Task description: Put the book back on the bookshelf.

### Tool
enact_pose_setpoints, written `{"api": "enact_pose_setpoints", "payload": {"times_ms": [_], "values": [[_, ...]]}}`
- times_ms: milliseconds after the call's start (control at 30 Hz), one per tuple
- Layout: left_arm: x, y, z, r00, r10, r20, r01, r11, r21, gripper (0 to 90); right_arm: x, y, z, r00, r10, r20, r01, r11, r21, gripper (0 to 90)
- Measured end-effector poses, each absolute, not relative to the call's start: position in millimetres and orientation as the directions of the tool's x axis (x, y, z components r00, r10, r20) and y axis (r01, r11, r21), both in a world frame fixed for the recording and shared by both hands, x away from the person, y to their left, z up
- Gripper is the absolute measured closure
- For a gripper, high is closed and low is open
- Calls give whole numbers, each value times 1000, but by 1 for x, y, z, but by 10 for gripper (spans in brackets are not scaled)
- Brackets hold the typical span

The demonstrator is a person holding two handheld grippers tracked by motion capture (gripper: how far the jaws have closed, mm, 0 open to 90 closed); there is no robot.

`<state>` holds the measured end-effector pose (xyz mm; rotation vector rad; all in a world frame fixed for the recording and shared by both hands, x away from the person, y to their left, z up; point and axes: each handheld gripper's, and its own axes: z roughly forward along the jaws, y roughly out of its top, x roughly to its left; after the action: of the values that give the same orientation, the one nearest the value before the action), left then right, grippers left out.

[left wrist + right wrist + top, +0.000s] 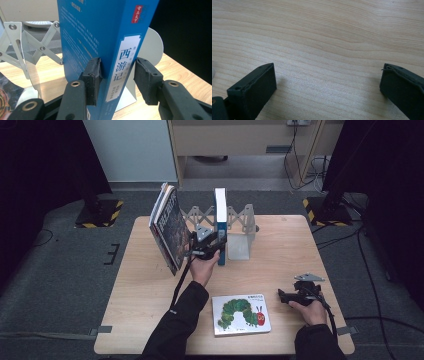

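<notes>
A thick blue book (pixel 220 207) stands upright on the table against a white bookend (pixel 239 245). My left gripper (pixel 219 246) is shut on it low down. In the left gripper view the spine (pixel 125 62) with Chinese characters faces me, and my left gripper (pixel 116 75) has one pad on each cover. My right gripper (pixel 284 295) rests open near the table's front right. In the right gripper view my right gripper (pixel 327 75) holds its pads wide apart over bare wood.
Two dark books (pixel 167 227) lean at the left end of a folding metal book rack (pixel 240 217). A white picture book with a green caterpillar (pixel 241 314) lies flat near the front edge of the wooden table (pixel 280 250).
</notes>
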<state>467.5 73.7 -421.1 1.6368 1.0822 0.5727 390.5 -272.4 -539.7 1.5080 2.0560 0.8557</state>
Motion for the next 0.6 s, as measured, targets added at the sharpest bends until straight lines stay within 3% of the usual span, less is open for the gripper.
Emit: {"api": "enact_pose_setpoints", "payload": {"times_ms": [600], "values": [[435,103,-418,530,841,-112,379,-116,918,486,390,-272,-540,-292,957,0,678,207,706,4]]}}
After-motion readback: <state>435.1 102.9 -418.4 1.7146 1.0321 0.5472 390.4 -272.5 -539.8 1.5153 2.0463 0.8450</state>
